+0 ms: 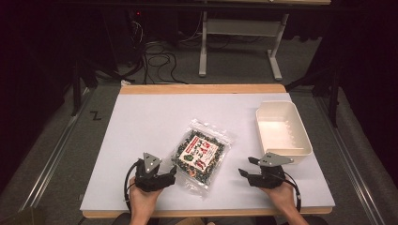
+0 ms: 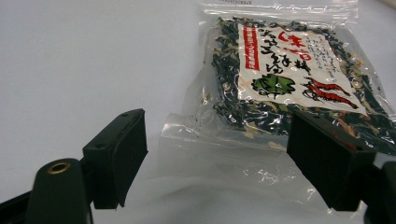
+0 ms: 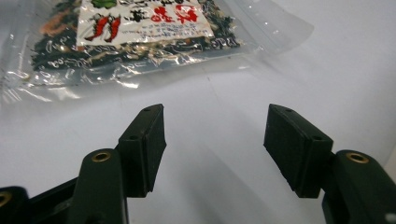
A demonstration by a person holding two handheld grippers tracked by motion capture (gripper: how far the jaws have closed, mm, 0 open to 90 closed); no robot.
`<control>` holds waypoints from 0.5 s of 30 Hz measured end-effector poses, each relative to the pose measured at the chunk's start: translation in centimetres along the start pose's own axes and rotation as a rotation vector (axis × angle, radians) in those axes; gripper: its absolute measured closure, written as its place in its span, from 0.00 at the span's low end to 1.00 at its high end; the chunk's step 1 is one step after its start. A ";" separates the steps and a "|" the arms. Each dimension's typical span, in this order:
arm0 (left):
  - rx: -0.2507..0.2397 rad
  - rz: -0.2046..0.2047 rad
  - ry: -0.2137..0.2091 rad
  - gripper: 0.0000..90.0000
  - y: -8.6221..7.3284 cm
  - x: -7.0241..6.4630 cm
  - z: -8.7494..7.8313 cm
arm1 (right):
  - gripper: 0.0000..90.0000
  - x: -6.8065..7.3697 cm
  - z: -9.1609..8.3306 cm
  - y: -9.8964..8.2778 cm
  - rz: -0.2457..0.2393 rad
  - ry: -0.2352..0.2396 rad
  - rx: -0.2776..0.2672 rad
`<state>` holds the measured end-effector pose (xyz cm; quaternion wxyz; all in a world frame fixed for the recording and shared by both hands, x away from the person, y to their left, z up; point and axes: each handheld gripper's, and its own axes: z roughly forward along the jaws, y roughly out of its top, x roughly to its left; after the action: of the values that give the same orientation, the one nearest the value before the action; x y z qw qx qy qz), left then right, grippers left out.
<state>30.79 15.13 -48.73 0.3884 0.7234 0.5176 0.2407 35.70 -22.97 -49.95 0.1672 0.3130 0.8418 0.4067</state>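
Nearest the camera, two hands each carry one hand-held gripper: the left hand-held gripper stands wide open at the near corner of the single clear packet of dried vegetable mix, gripping nothing; the right hand-held gripper, also open and empty, waits beside it. Nothing looks lifted yet. Farther right on the desk sits one empty white tub, probably the packet's destination.

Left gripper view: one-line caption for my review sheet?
Open left hand-held gripper straddling the clear end of a dried-greens packet on the white table.
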 end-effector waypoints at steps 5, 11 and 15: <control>-0.022 0.021 -0.002 0.25 0.0 -0.6 -0.3 | 0.42 -0.5 0.0 -0.3 0.008 -0.028 -0.015; 0.000 0.089 -0.025 0.26 0.0 -2.1 0.0 | 0.41 -0.4 0.3 -0.5 -0.015 -0.050 0.006; 0.011 0.086 -0.028 0.26 -0.1 -2.1 0.0 | 0.41 -0.2 0.2 -0.6 -0.034 -0.068 0.000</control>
<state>30.01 13.17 -48.74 0.3807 0.7505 0.4818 0.2443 35.76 -23.29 -50.49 0.2028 0.3125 0.8407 0.3930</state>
